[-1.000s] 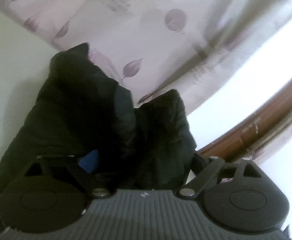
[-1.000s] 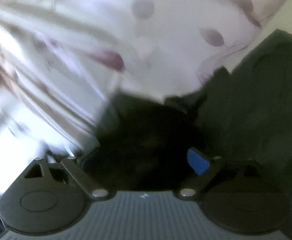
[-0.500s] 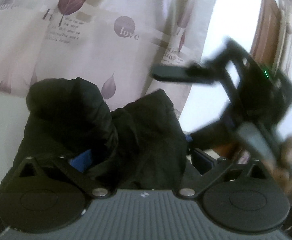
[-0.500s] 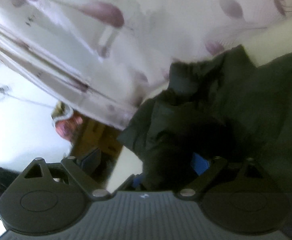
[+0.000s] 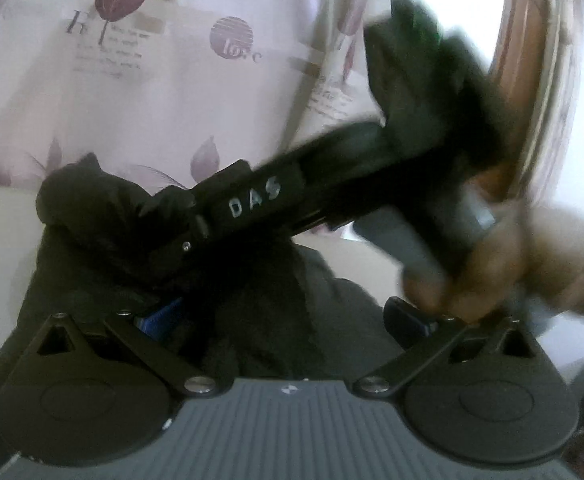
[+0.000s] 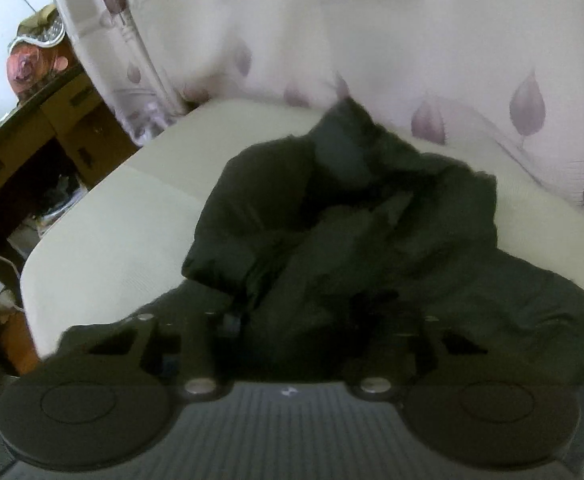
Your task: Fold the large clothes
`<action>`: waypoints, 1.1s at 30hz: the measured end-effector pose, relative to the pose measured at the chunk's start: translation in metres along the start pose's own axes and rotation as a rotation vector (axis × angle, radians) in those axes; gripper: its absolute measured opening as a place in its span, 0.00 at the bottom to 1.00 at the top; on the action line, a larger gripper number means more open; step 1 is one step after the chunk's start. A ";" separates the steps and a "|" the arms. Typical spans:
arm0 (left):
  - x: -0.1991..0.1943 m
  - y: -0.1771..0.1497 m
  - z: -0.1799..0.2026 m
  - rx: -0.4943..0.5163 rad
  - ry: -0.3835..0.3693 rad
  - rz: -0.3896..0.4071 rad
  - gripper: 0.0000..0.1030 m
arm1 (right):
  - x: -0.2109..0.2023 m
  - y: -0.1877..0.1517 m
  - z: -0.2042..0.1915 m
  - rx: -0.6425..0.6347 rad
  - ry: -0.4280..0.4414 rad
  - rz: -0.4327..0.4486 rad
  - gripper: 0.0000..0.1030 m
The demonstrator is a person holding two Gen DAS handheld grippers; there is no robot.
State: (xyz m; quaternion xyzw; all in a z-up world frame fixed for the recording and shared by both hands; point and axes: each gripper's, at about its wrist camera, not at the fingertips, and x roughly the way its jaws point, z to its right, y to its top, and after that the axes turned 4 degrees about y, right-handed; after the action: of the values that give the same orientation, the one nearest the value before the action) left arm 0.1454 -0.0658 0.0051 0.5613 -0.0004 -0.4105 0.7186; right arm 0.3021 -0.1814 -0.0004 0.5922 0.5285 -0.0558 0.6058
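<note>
A black padded jacket (image 5: 92, 248) lies bunched on a cream cushion (image 6: 112, 220). My left gripper (image 5: 284, 316) stands wide open, its blue pads (image 5: 160, 316) on either side of a fold of the cloth without pressing it. My right gripper (image 5: 168, 208), held by a hand (image 5: 511, 264), reaches in from the right, with its tip on the jacket's raised hump. In the right wrist view the jacket (image 6: 371, 220) fills the middle. There the right gripper (image 6: 315, 320) is closing its jaws, with dark cloth bunched between them.
A pale curtain with purple leaves (image 5: 132, 100) hangs behind the cushion and also shows as the curtain (image 6: 371, 40) in the right wrist view. A brown wooden desk (image 6: 52, 128) with clutter stands beyond the cushion's left edge. A brown door frame (image 5: 519, 60) is at the right.
The right gripper has swung in from the right onto the jacket's hump, and its jaws have narrowed. The left gripper has rolled and opened slightly wider.
</note>
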 end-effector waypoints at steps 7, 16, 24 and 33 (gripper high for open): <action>-0.091 0.009 -0.037 -0.171 0.029 0.092 1.00 | -0.015 -0.022 0.020 0.085 0.018 0.150 0.26; -0.088 -0.016 -0.101 -0.332 0.103 0.045 1.00 | -0.041 -0.028 0.034 0.145 0.031 0.248 0.20; -0.045 -0.014 -0.043 -0.168 -0.009 0.026 1.00 | -0.062 -0.028 0.055 0.203 0.024 0.307 0.16; -0.006 -0.010 -0.008 -0.128 -0.072 0.015 1.00 | -0.089 -0.053 0.111 0.394 0.146 0.386 0.27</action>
State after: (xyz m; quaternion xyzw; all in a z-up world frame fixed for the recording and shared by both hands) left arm 0.1396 -0.0561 -0.0030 0.4992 -0.0044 -0.4241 0.7556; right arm 0.2903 -0.3328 -0.0012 0.7906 0.4270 0.0018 0.4389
